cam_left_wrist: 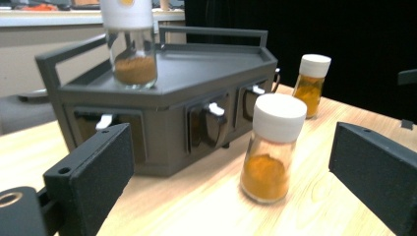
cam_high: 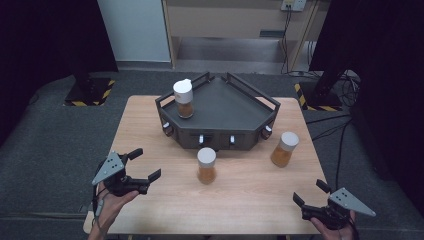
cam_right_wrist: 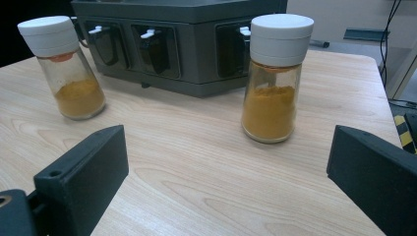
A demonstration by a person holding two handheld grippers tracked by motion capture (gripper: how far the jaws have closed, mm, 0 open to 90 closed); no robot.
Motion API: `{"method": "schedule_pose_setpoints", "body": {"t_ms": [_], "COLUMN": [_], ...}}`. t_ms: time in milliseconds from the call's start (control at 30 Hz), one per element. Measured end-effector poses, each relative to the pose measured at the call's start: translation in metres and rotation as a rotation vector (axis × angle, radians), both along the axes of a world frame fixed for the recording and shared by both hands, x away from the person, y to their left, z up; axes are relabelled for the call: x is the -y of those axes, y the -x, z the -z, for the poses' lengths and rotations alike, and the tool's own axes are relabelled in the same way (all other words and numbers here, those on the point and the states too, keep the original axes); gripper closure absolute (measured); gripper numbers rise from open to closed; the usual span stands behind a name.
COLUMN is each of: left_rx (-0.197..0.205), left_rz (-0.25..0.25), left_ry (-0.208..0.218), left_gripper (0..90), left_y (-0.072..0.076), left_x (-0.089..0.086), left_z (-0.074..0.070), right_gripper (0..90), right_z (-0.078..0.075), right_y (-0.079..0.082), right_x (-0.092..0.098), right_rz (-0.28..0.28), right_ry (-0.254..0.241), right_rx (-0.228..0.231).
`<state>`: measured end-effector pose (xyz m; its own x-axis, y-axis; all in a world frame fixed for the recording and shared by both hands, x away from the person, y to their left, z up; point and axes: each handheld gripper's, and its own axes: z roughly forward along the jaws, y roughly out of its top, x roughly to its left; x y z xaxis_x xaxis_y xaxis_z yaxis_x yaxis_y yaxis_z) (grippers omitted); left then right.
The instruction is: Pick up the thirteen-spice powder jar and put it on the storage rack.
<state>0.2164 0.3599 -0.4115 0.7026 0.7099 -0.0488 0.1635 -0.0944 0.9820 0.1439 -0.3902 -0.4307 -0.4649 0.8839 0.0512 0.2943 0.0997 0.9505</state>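
Three glass spice jars with white caps hold orange powder. One jar [cam_high: 183, 98] [cam_left_wrist: 132, 49] stands on the left part of a dark grey rack [cam_high: 225, 107] [cam_left_wrist: 206, 69] [cam_right_wrist: 187, 39]. A second jar [cam_high: 206, 165] [cam_left_wrist: 270, 157] [cam_right_wrist: 69, 73] stands on the table just in front of the rack. The third jar [cam_high: 284, 149] [cam_left_wrist: 310, 86] [cam_right_wrist: 275, 93] stands at the rack's right front. My left gripper [cam_high: 146, 163] hovers open at the table's near left, facing the middle jar. My right gripper [cam_high: 311, 192] is open at the near right, facing the third jar. Neither touches a jar.
The wooden table [cam_high: 250, 205] has bare room between the jars and its near edge. The rack's front face carries several small latches with white levers [cam_high: 201, 138]. Cables [cam_high: 340, 130] and striped stand bases [cam_high: 90, 92] lie on the floor beyond the table.
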Motion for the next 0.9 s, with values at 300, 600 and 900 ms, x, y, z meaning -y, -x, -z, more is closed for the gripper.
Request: {"method": "schedule_pose_setpoints", "body": {"t_ms": [300, 600, 900], "left_rx": [-0.028, -0.035, -0.039], "left_rz": [-0.024, -0.035, -0.038], "left_ry": [-0.022, -0.024, -0.031], "left_gripper": [2.4, 2.7, 3.2], "left_y": [0.009, 0.010, 0.010], "left_x": [-0.003, -0.006, -0.007], "left_z": [0.022, 0.039, 0.051], "right_gripper": [2.0, 2.0, 2.1], "right_z": [0.000, 0.000, 0.001], "right_y": [0.000, -0.001, 0.000], "right_x": [0.000, 0.000, 0.000], "right_rz": [-0.001, 0.001, 0.000], "right_ry": [0.000, 0.000, -0.003], "right_rx": [0.000, -0.001, 0.001]}}
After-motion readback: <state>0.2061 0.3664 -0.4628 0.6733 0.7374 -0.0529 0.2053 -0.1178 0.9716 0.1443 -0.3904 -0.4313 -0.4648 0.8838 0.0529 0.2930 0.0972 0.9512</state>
